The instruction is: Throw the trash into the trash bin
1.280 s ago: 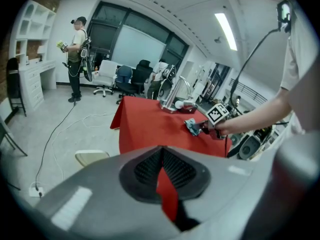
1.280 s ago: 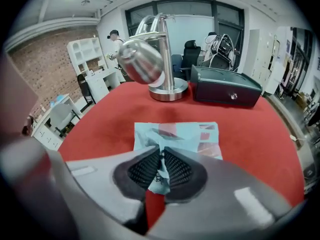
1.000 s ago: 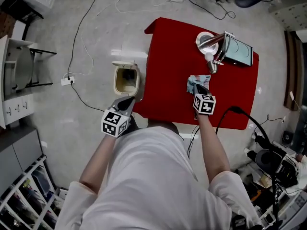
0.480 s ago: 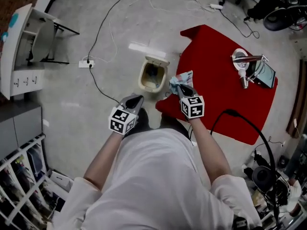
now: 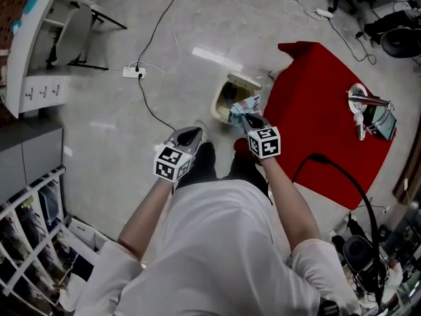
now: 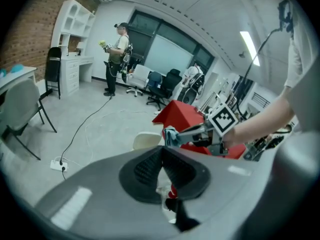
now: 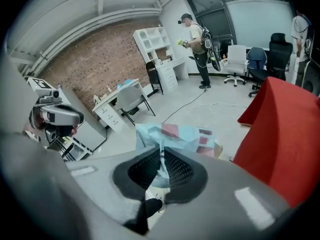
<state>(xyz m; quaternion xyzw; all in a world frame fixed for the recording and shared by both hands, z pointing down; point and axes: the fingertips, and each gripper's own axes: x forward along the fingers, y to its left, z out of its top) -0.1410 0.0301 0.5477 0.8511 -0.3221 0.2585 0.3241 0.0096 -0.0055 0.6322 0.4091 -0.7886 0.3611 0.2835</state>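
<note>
Bringing wrapper [image 5: 242, 106], clamped in right gripper [image 5: 245, 116], off table [image 5: 316, 117] to 4 o'clock of bin [image 5: 221, 103], nearing release. Holding left gripper [image 5: 188, 135] closed, empty

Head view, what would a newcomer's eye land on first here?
The bright red table at the right stands out against the grey floor. Next comes the right tool, shut on crumpled pale-blue trash, holding it right by the open cream trash bin beside the table.

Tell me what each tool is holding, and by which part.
The right tool pinches the blue wrapper by one crumpled end; the rest fans out past its tips. The left tool is shut on nothing.
</note>
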